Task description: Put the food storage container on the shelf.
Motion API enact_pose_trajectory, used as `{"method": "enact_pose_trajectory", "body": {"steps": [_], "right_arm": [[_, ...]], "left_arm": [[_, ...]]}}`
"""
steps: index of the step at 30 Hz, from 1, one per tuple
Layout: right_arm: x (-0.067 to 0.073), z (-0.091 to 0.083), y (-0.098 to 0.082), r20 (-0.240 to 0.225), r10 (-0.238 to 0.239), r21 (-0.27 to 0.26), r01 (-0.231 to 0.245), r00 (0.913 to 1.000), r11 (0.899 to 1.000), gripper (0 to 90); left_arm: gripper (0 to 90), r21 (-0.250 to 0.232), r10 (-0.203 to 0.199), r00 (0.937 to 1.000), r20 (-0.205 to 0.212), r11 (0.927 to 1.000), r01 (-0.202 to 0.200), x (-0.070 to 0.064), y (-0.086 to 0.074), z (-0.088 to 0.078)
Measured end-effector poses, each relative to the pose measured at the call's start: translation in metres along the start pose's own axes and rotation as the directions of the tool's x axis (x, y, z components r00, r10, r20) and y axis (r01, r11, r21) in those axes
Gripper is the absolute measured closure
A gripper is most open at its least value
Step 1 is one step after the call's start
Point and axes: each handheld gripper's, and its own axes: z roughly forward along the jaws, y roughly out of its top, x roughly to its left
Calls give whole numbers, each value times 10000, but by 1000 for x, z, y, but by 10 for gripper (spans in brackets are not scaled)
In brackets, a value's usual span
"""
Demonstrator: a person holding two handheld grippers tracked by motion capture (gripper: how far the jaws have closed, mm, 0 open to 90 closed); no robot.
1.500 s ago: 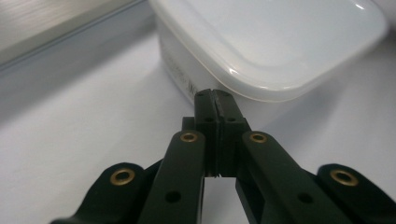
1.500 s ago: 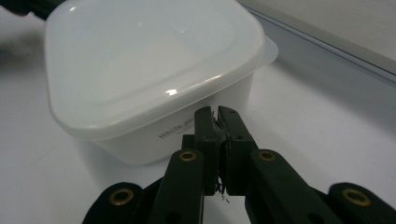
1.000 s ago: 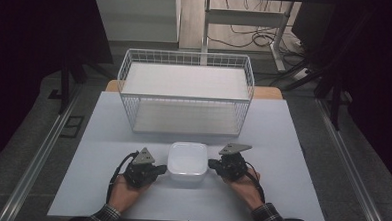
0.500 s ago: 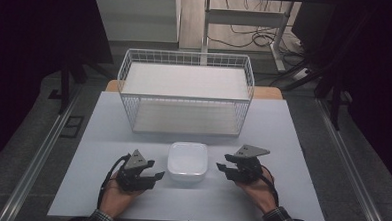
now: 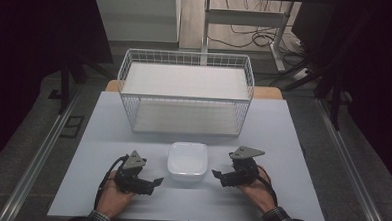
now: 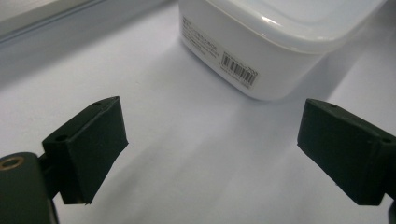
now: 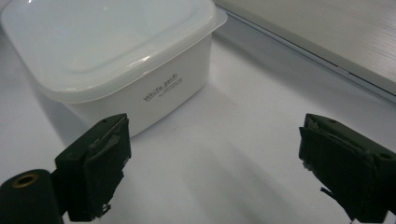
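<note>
- The white, square, lidded plastic container [image 5: 187, 161] sits on the pale table [image 5: 293, 130], near edge, centred, just in front of the white wire basket [image 5: 186, 92] that stands farther back.
- Your left gripper [image 5: 153, 181] is released: its jaws have just been opening, nothing lies between them, and the barcode side of the container is close ahead in the left gripper view [image 6: 233, 51].
- Your right gripper [image 5: 216, 175] is likewise released: jaws just opened, empty, with the printed side of the container ahead and to the left in the right gripper view [image 7: 116, 60].
- Judgement: the container is set down and let go; the step in hand looks like clearing away from it.
- Draw both hands straight outward, left to the left, right to the right, keeping the jaws wide.
- Stay low and level so no pad clips the lid's overhanging rim.
- Watch the trailing cables: don't drag them across the container.
</note>
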Motion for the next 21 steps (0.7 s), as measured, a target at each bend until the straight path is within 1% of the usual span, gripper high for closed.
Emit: {"method": "enact_pose_trajectory", "body": {"steps": [3, 5, 7, 9, 11, 12, 13, 14, 16, 17, 18, 20, 21], "right_arm": [[-2, 0, 0, -88, 33, -114, -34, 10000, 9999, 66], [-2, 0, 1, -116, 54, -197, -57, 9999, 9998, 62], [-1, 0, 3, -136, -41, -252, 38, 9999, 9997, 60], [0, 0, 3, -128, -68, -265, 64, 9999, 9996, 58], [2, -1, 7, -186, -90, -346, 83, 9998, 9994, 58], [2, -1, 7, -186, -90, -346, 83, 9998, 9994, 58], [3, -2, 10, -196, -128, -425, 120, 9997, 9990, 58], [3, -2, 10, -196, -128, -425, 120, 9997, 9990, 58], [4, -3, 15, -314, -41, -439, 27, 9995, 9990, 60], [4, -4, 16, -423, 75, -466, -95, 9991, 9989, 61], [4, -4, 16, -423, 75, -466, -95, 9991, 9989, 61], [4, -4, 19, -665, 348, -567, -386, 9972, 9976, 61], [5, -4, 22, -743, 497, -560, -539, 9960, 9970, 61]], "left_arm": [[83, -386, 120, 9999, 36, 9992, -118, 3, -1, -1], [86, -402, 137, 9999, 13, 9991, -136, 4, 0, -1], [102, -336, -40, 9998, 176, 9994, 46, 6, 1, 1], [105, -347, -79, 9998, 187, 9994, 86, 6, 2, 1], [104, -522, -107, 9996, 261, 9986, 120, 6, 6, -1], [105, -522, -107, 9996, 261, 9986, 120, 6, 6, -1], [105, -731, -259, 9987, 437, 9969, 290, 7, 9, -3], [105, -731, -259, 9987, 437, 9969, 290, 7, 9, -3], [104, -862, -400, 9976, 558, 9953, 447, 7, 16, -6], [104, -890, -506, 9968, 613, 9945, 560, 7, 19, -7], [104, -890, -506, 9968, 613, 9945, 560, 7, 19, -7], [103, -1050, -623, 9949, 793, 9920, 705, 7, 25, -9], [85, -1116, -621, 9944, 854, 9912, 715, 7, 27, -10]]}}
